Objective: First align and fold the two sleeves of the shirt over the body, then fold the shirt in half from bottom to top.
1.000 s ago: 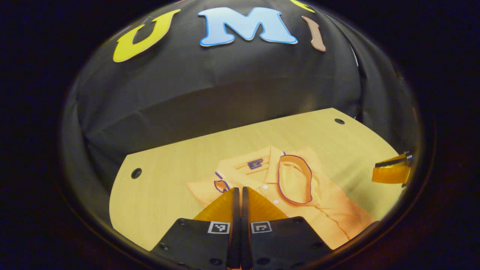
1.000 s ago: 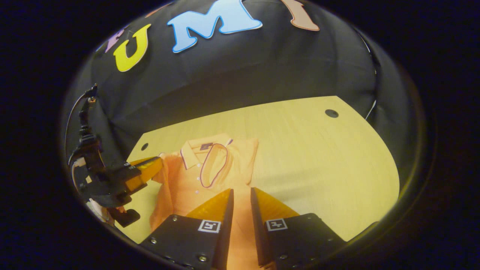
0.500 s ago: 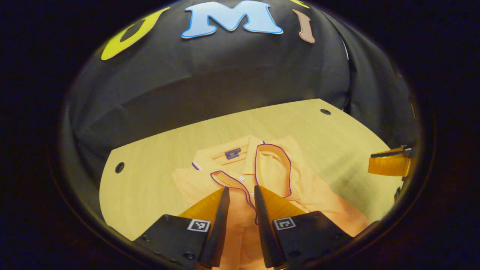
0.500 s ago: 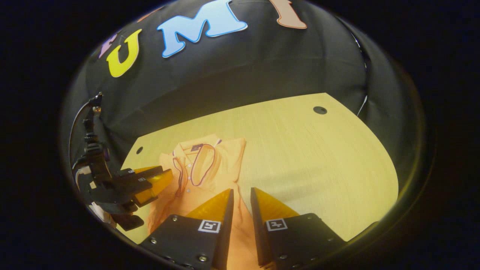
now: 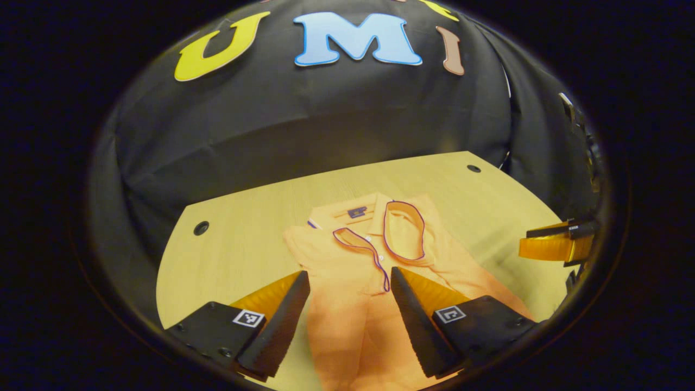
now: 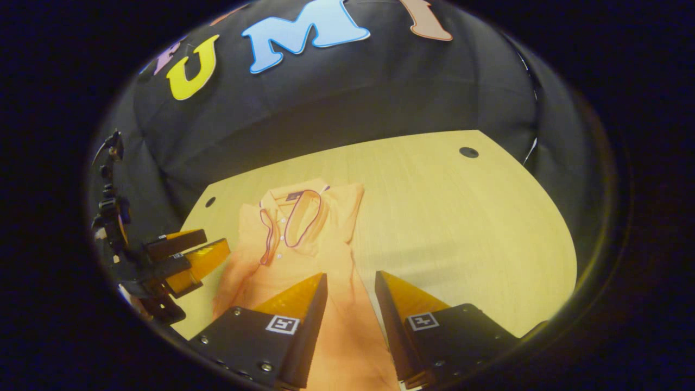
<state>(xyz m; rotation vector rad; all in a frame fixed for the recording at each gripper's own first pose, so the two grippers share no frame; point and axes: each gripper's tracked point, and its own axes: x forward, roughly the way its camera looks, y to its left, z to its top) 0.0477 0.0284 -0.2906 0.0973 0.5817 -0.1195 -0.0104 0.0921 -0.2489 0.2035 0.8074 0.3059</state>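
- Left gripper (image 5: 347, 282): lower centre of the left gripper view; jaws wide apart, empty, above the shirt (image 5: 358, 271) on the table (image 5: 239, 244)
- Shirt: frame centre, both sleeves folded inward
- Right gripper (image 6: 350, 282): jaws apart, empty
- Risk: pinching the hem unevenly would likely skew the fold or spring the sleeves open

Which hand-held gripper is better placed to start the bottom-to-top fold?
Marginally the right hand-held gripper: open, it hovers over the shirt body nearer the hem. The left, also open, sits by the folded sleeves. The hem itself is hidden.
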